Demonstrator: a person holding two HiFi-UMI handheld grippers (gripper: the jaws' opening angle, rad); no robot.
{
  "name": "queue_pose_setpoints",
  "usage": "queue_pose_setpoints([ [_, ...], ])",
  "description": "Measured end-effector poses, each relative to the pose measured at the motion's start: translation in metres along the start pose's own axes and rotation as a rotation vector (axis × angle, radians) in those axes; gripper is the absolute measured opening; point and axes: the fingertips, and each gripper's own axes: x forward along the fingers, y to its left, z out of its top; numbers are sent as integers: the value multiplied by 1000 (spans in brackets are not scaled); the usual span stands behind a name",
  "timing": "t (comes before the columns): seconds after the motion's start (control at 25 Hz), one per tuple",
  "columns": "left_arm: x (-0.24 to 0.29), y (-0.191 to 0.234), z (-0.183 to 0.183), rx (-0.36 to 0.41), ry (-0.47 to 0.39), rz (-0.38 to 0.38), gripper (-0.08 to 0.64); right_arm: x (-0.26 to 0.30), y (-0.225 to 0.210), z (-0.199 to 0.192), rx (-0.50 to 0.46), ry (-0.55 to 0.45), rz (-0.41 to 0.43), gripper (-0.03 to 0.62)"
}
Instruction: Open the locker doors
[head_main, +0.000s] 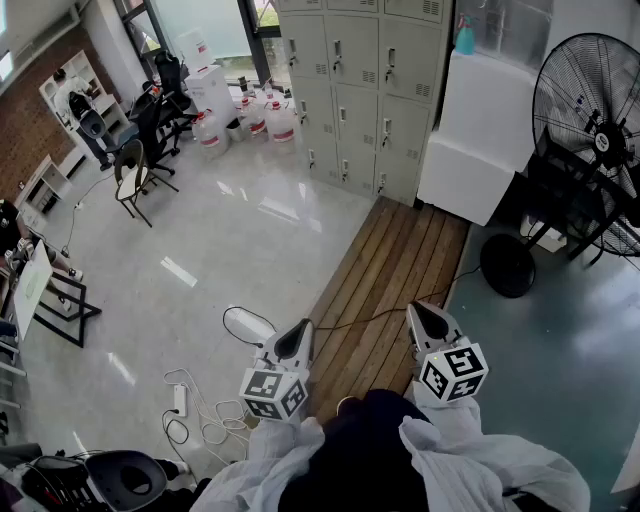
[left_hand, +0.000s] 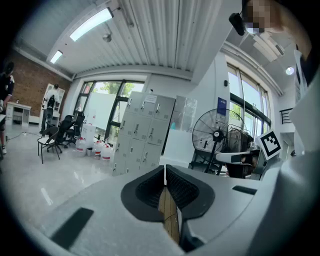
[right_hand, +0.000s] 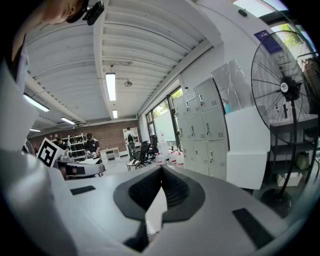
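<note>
Grey lockers (head_main: 360, 90) are standing shut, well ahead of the jaws. Left gripper (head_main: 297, 338) and right gripper (head_main: 426, 318) are showing jaws pressed together, empty. Approaching is risking a trip on the cable (head_main: 375, 319) just ahead; closed jaws would be glancing off handles (head_main: 389, 62).

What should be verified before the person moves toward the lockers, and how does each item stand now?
1. Left gripper free: ok, jaws together, nothing between them.
2. Right gripper free: ok, jaws together, empty.
3. Lockers within reach: not ok, they stand far across the floor.
4. All locker doors shut at the start: ok, none stands ajar.
5. Path clear: not ok, a cable crosses the wooden strip ahead.
6. How the door handles work: cannot tell, too small here.
</note>
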Motion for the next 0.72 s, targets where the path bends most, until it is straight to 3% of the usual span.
queue_pose_setpoints([
  [0.32,-9,-5,-8,-3,0,-23,17,-9,9,-5,27,-12,7,0],
  [0.72,-8,-5,-19,-19,-1,-70,17,-24,7,-17,21,-11,-52,0],
])
